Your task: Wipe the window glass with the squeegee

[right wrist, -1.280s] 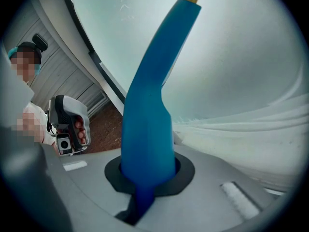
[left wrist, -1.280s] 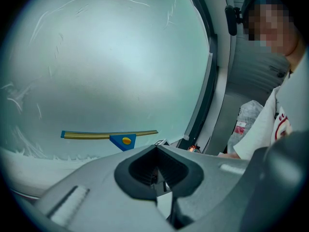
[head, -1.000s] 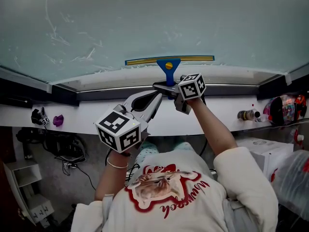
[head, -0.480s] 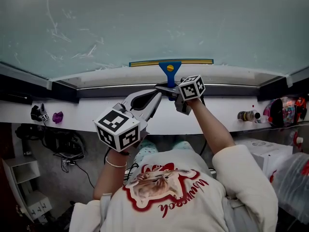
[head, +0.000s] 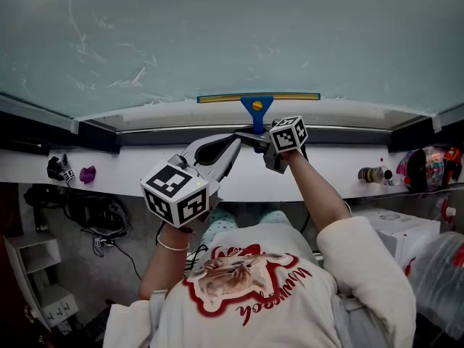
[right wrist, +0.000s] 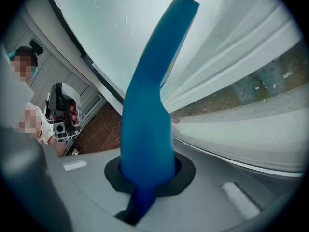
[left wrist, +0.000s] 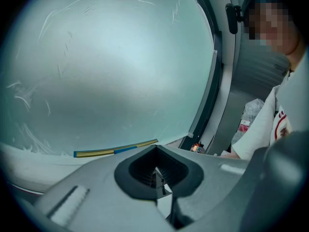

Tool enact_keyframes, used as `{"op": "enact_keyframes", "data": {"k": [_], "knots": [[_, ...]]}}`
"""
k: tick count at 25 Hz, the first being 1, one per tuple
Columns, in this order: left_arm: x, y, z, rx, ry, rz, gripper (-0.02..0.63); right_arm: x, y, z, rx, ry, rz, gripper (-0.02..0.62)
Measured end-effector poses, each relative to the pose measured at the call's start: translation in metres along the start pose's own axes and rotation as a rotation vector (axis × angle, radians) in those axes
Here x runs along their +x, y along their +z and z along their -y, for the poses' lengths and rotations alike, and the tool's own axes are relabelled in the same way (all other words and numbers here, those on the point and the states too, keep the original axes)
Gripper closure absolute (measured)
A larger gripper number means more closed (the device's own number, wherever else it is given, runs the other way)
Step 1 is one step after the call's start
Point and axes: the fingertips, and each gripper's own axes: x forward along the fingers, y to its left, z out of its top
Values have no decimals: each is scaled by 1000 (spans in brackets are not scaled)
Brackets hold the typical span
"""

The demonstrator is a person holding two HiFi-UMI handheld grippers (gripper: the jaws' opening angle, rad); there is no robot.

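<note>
A blue-handled squeegee (head: 257, 107) with a yellow blade (head: 258, 97) lies flat against the bottom of the window glass (head: 232, 35), just above the white sill. My right gripper (head: 255, 135) is shut on its handle (right wrist: 147, 115), which runs up from between the jaws in the right gripper view. My left gripper (head: 230, 148) hangs below and left of the squeegee, shut with nothing in it. In the left gripper view the blade (left wrist: 115, 150) shows as a thin yellow and blue strip low on the glass (left wrist: 106, 66). Faint white streaks mark the pane at the left.
A white sill (head: 217, 118) and dark frame rail (head: 94, 142) run under the glass. A ledge carries a purple object (head: 87, 176) and a black item (head: 56, 169) at left, a small bottle (head: 371, 173) and a colourful bag (head: 428, 165) at right.
The squeegee and my right gripper have slid slightly down the glass toward the sill and a little to the right. My left gripper has barely moved.
</note>
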Motion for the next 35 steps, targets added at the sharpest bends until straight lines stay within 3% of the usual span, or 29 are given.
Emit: {"op": "enact_keyframes", "data": {"k": [10, 18, 30, 35], "knots": [[-7, -3, -10, -15, 11, 9, 606, 1, -1, 3, -21, -9, 18, 566], [-37, -1, -38, -26, -3, 40, 606, 6, 4, -18, -14, -61, 114, 568], [-113, -17, -101, -24, -77, -10, 606, 59, 40, -101, -97, -72, 237, 568], [-118, -22, -99, -66, -44, 23, 606, 70, 43, -131, -179, -88, 164, 568]]}}
